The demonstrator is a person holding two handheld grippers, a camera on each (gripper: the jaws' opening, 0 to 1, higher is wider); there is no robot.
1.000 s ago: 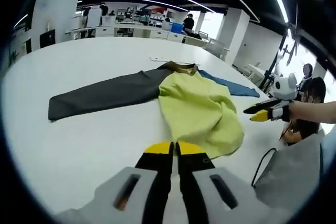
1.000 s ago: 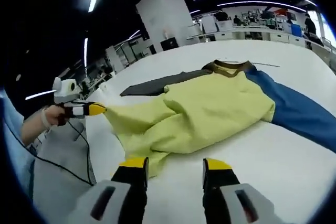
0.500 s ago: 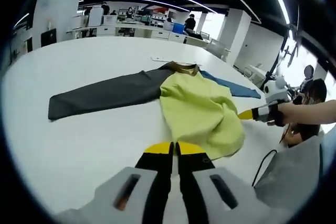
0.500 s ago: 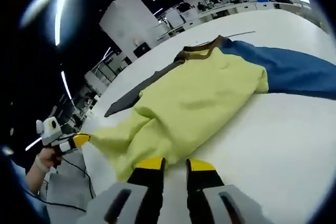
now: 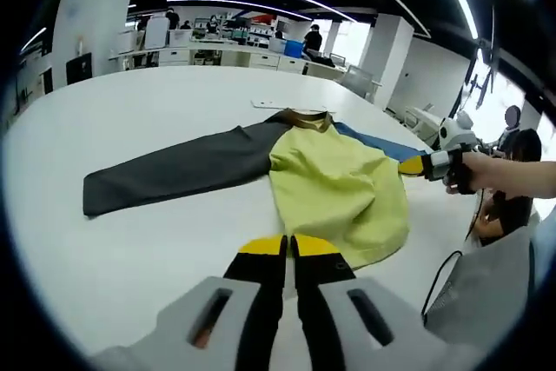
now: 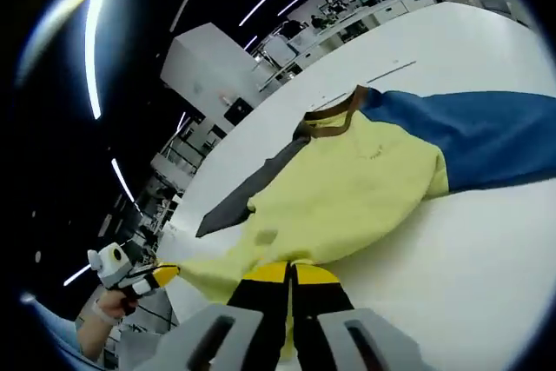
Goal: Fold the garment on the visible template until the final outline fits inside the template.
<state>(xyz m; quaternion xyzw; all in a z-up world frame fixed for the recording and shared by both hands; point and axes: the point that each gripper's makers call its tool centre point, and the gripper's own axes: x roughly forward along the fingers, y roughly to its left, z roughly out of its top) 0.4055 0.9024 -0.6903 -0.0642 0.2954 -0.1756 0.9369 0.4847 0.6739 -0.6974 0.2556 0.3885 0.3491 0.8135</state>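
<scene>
A long-sleeved garment (image 5: 334, 180) lies spread on the white table (image 5: 130, 102). It has a yellow-green body, a brown collar (image 5: 304, 115), a dark grey sleeve (image 5: 174, 167) and a blue sleeve (image 5: 373, 141). My left gripper (image 5: 288, 245) is shut at the near hem, where the cloth runs in to its tips. In the right gripper view the hem is drawn out in a point to that gripper (image 6: 169, 272). My right gripper (image 6: 291, 271) is shut on the edge of the yellow body (image 6: 347, 180). From the left it shows (image 5: 408, 165) beside the blue sleeve.
A thin white strip (image 5: 278, 103) lies on the table beyond the collar. A grey bag (image 5: 486, 284) with a black cable (image 5: 434, 275) sits off the table's near right edge. Desks and people stand far behind. Bare table surrounds the garment.
My right gripper went from open to shut and moved in onto the garment's edge near the blue sleeve. The left gripper stayed shut at the hem.
</scene>
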